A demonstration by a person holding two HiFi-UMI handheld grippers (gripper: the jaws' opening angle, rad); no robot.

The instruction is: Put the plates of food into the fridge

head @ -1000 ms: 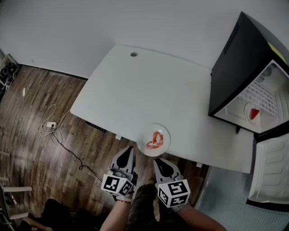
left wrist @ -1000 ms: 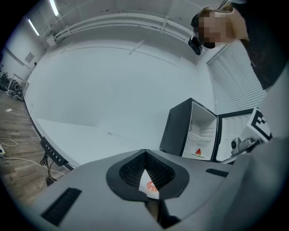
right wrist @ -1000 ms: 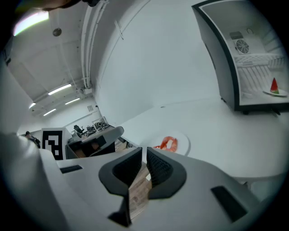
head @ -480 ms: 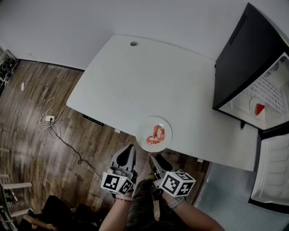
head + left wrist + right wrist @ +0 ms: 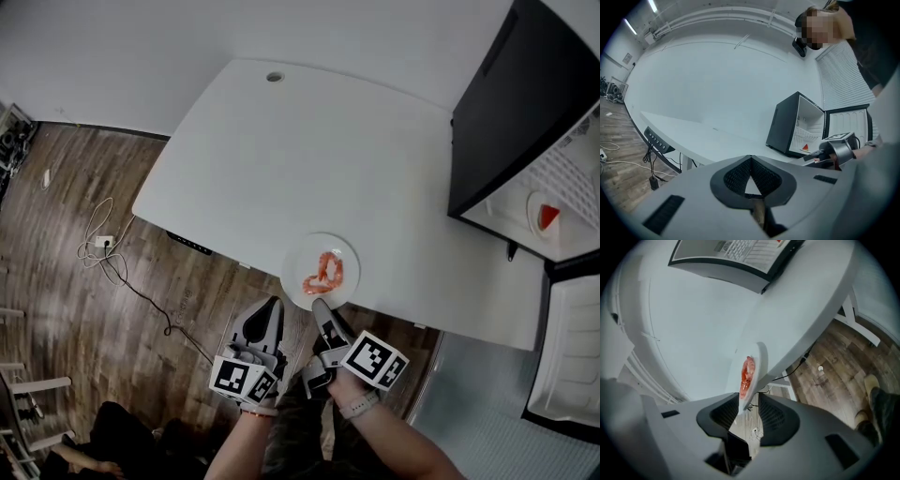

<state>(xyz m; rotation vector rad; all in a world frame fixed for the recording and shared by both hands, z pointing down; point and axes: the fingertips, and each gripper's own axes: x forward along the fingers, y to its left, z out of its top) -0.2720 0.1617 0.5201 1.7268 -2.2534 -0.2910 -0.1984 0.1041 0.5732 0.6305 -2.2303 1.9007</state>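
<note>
At the near edge of the white desk (image 5: 309, 159), the right tongs (image 5: 319, 306) have rolled onto their side and dropped to the rim of the round white plate (image 5: 349, 251), which carries a red-orange morsel of food (image 5: 324, 273). Their jaws have just been opening, and we find the plate's near rim standing between them, not yet pinched, so these tongs are released. The left tongs (image 5: 273, 305) hang just beside them, off the desk's edge, clenched on nothing. At far right the black mini fridge (image 5: 497, 112) stands open, a second white plate (image 5: 532, 205) with a red wedge already on its shelf. We judge the pickup imminent: close on the rim, lift level, carry it right to the fridge.
</note>
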